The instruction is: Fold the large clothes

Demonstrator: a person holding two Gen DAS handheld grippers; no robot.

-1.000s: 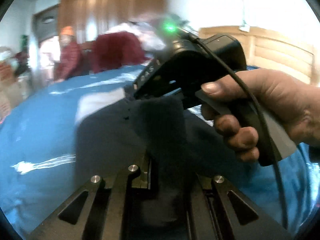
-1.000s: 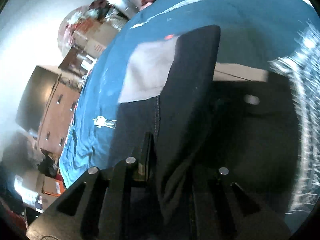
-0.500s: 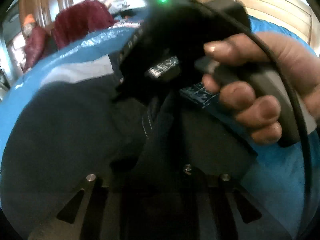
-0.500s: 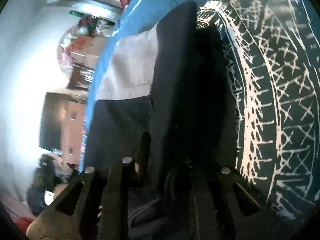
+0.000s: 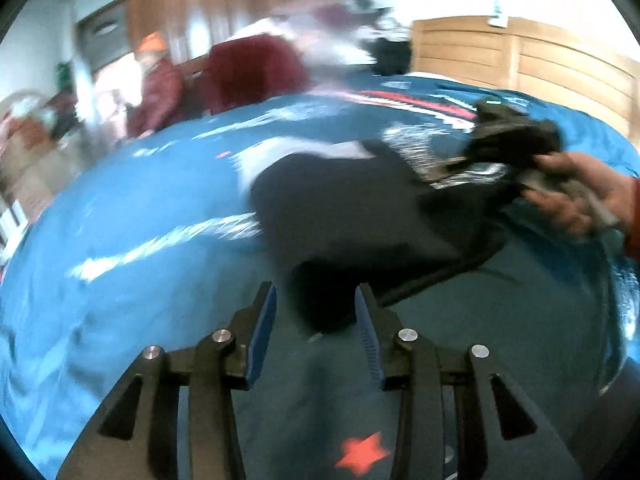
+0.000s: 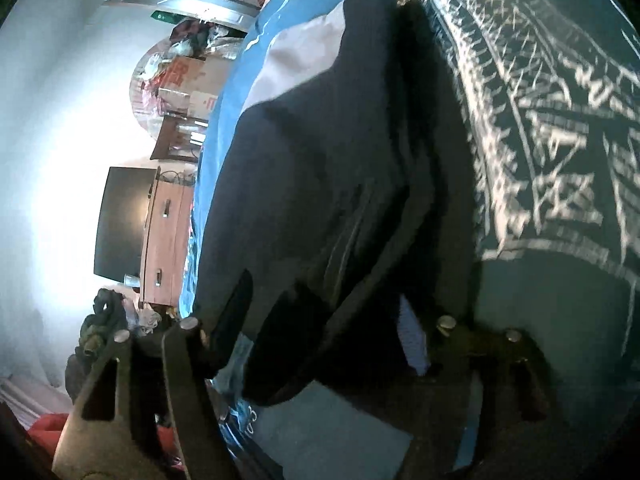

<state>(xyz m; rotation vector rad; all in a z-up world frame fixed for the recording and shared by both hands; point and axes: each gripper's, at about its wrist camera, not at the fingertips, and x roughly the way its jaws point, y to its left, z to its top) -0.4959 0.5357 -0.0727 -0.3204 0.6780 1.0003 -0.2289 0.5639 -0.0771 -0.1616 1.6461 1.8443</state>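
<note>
A: Where's the garment?

B: In the left wrist view the dark garment [image 5: 344, 216] lies on the blue bed [image 5: 132, 216], in the middle of the frame, with a pale panel at its upper edge. Its near end reaches down between the fingers of the left tongs [image 5: 316, 336].

A: Are those tongs gripping it?

B: No. Their blue pads stand apart, with bedcover showing between them, and the cloth only dips into the gap at the tips.

A: And the other tongs?

B: The right tongs [image 5: 444, 170] sit at the right of that frame, held in a hand [image 5: 576, 196], tips at the garment's far edge. It's blurred there.

A: The right wrist view?

B: The right tongs [image 6: 324, 332] fill the bottom of the frame, fingers spread wide. The garment [image 6: 320, 152] runs from the upper middle down between them, loose, not pinched. A white-patterned part of the bedcover [image 6: 552, 120] fills the right side.
</note>
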